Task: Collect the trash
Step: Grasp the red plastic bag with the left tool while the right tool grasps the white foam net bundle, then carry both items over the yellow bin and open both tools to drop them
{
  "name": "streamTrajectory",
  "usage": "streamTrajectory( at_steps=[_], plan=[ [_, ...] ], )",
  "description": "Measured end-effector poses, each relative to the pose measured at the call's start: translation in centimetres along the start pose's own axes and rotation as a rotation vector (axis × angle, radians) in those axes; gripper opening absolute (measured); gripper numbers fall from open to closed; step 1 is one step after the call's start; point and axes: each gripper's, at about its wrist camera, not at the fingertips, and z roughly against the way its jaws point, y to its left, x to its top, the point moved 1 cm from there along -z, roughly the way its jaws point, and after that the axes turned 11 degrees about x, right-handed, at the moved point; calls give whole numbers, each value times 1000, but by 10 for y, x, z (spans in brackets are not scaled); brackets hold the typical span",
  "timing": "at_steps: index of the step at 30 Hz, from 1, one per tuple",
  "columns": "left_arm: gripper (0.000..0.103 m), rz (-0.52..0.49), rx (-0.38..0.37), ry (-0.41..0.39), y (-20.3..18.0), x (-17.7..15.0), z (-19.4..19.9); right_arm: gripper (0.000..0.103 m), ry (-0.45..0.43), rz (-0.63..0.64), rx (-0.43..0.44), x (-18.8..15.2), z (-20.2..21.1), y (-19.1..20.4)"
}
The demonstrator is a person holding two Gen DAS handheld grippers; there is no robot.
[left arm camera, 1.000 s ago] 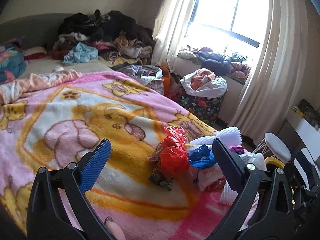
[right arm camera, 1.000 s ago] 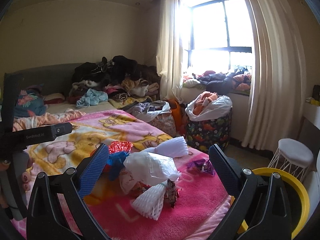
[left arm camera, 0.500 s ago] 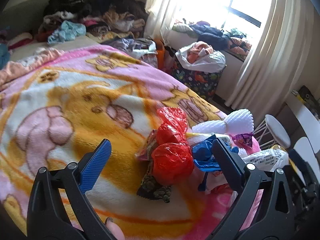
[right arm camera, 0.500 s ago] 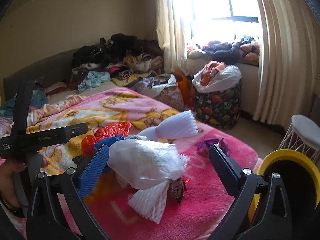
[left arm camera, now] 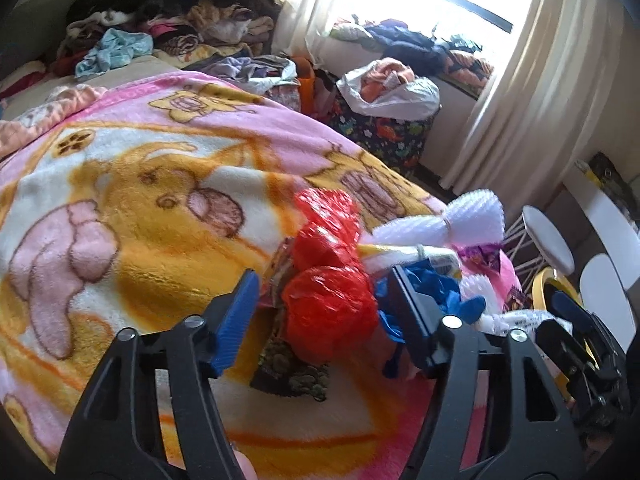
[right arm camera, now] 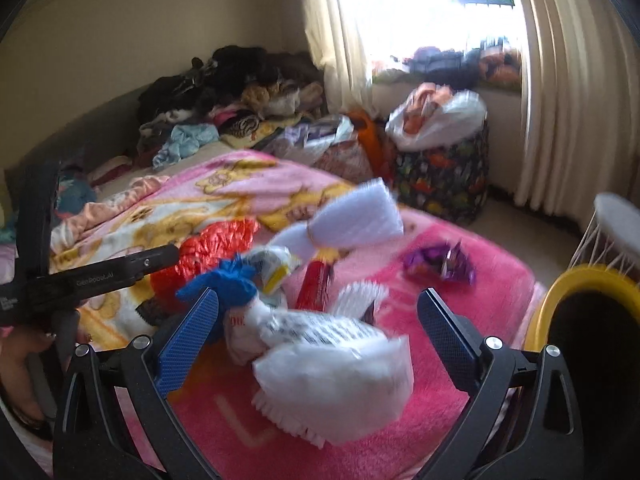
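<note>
Trash lies in a heap on the pink and yellow blanket [left arm camera: 120, 184]. A crumpled red plastic bag [left arm camera: 328, 312] sits between the jaws of my left gripper [left arm camera: 324, 316], which is open with the pads close on either side. Beside it are a blue bag [left arm camera: 432, 292], white foam netting [left arm camera: 460, 220] and a dark wrapper [left arm camera: 296, 376]. My right gripper [right arm camera: 320, 340] is open around a clear plastic bag [right arm camera: 332, 364] with white foam under it. A purple wrapper [right arm camera: 440, 264] lies further right. The left gripper's body [right arm camera: 92, 276] shows in the right wrist view.
A yellow-rimmed bin [right arm camera: 588, 312] stands off the bed's right corner, by a white stool [right arm camera: 616, 216]. A patterned hamper [right arm camera: 444, 168] topped with clothes stands under the window. A pile of clothes [left arm camera: 172, 20] covers the bed's far end.
Both grippers have moved forward and down onto the trash heap. The left jaws have narrowed around the red bag. The right jaws now straddle the clear plastic bag.
</note>
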Motion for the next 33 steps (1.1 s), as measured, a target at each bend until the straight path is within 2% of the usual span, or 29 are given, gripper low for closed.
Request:
streamTrajectory(
  at_steps=[4, 9, 10, 11, 13, 14, 17, 23, 29, 33],
  plan=[
    [46, -22, -3, 5, -8, -2, 0, 97, 20, -47, 21, -6, 8, -14],
    [32, -23, 10, 29, -10, -2, -5, 96, 80, -29, 36, -12, 6, -13],
    [31, -20, 12, 34, -10, -3, -6, 91, 97, -18, 41, -13, 3, -11],
    [29, -14, 14, 40, -9, -4, -7, 71, 112, -11, 48, -14, 0, -9],
    [23, -3, 12, 47, -7, -5, -7, 66, 135, -5, 59, -15, -2, -7],
    [19, 2, 13, 49, -6, -5, -7, 60, 136, -4, 73, -15, -1, -6],
    [13, 16, 17, 45, -3, -6, -4, 53, 113, -6, 81, -13, 6, -5],
    [6, 25, 2, -11, -5, 4, 16, 52, 36, 6, 92, -3, 32, 0],
    [6, 47, -29, -91, -6, 21, 42, 52, -38, 10, 98, 10, 59, -2],
    [6, 42, -48, -130, -11, 28, 58, 52, -86, -17, 71, 16, 76, -12]
  ],
)
